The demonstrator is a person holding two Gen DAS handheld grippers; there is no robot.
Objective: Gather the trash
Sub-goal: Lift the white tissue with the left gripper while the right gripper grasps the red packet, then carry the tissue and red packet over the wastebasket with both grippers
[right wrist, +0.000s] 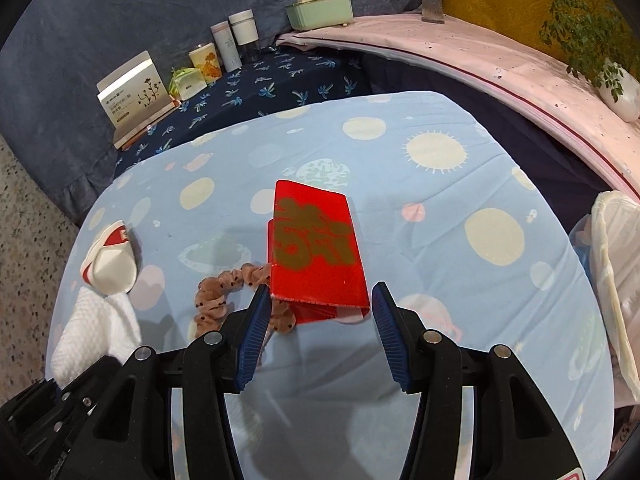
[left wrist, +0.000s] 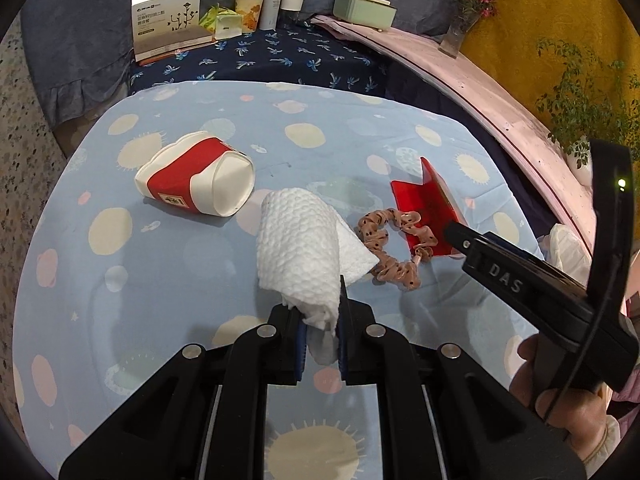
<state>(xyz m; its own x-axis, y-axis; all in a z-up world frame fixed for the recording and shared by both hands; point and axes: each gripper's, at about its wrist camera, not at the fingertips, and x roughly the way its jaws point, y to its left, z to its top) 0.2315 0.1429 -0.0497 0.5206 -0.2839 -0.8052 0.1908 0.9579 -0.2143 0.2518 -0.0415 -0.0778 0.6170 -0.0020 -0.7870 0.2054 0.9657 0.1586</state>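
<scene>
**Left tongs hold the paper towel; right tongs stand wide at the red envelope**

The left gripper has its jaws pressed together on the lower end of a white embossed paper towel, which rises ahead of the fingertips, lifted off the light blue planet-print cloth. Ahead and to the left of these jaws a crushed red-and-white paper cup lies on its side, apart from the towel. Ahead and to the right lies a pink dotted scrunchie, one end resting on a red envelope.

The right gripper has its jaws spread wide, holding nothing. The red envelope, printed with gold characters, lies flat just ahead, its near edge between the two fingertips; whether either pad touches it cannot be told. The scrunchie curls just left of the left finger and passes under the envelope's near corner. Further left sit the paper cup and the held towel. Far right, off the cloth's edge, hangs a white plastic bag.
</scene>
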